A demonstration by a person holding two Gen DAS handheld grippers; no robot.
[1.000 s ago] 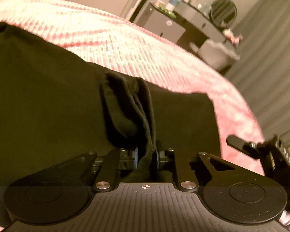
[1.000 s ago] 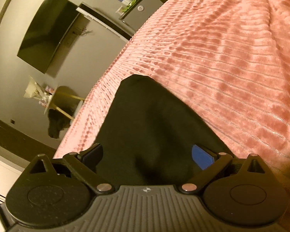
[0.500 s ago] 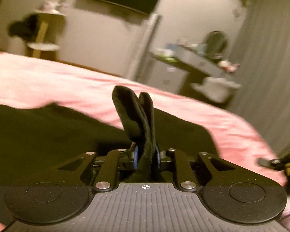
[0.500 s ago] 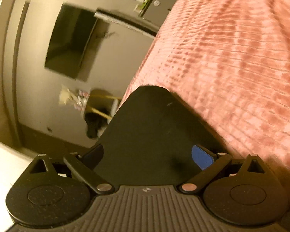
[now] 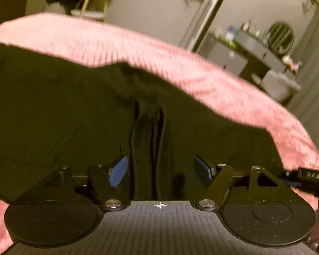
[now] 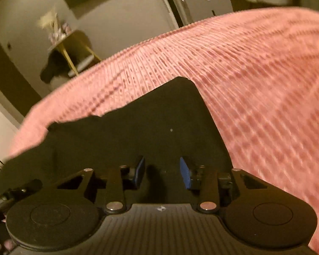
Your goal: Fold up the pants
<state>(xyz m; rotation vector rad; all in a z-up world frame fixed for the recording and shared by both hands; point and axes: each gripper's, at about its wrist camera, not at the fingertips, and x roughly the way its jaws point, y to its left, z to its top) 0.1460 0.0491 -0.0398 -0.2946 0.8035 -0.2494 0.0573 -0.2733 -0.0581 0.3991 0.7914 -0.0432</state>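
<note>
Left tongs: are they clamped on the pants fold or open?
Open. The left tongs have just been opening: both blue pads stand clear of the bunched ridge of the black pants between them.

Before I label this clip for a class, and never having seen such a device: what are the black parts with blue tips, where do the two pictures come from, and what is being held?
Each picture comes from a camera on a handheld two-finger gripper, one in each of a person's hands. Black pants lie on a pink ribbed bedspread. The left gripper has just been opening: a bunched ridge of pants fabric stands between its blue pads, untouched. The right gripper has just been closing over flat fabric, pads apart, nothing gripped.
</note>
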